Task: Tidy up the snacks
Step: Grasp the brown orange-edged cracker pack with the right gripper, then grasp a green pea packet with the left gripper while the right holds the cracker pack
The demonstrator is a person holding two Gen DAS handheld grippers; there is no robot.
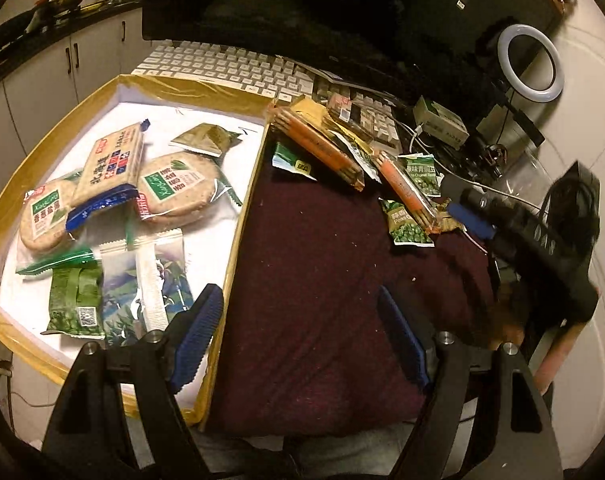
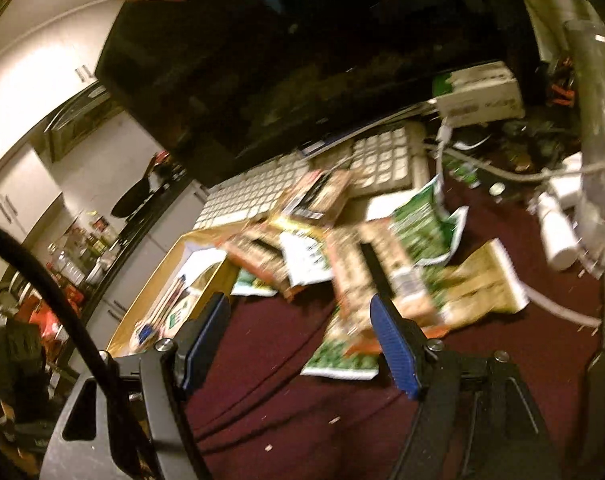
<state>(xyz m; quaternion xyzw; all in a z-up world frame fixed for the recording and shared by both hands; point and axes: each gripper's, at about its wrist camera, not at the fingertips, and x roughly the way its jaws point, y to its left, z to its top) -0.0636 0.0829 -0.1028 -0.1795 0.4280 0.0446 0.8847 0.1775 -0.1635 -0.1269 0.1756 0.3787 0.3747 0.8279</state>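
Gaping empty, both tongs, left tongs and right tongs, short of snack pile

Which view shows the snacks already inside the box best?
The left wrist view: the white-lined box lies open below it, round cracker packs sharp and readable. The right wrist view catches only a blurred corner of the box.

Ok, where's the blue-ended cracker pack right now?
In the left wrist view the blue-ended cracker pack lies inside the tray, left of centre, leaning across the two round rice-cake packs.
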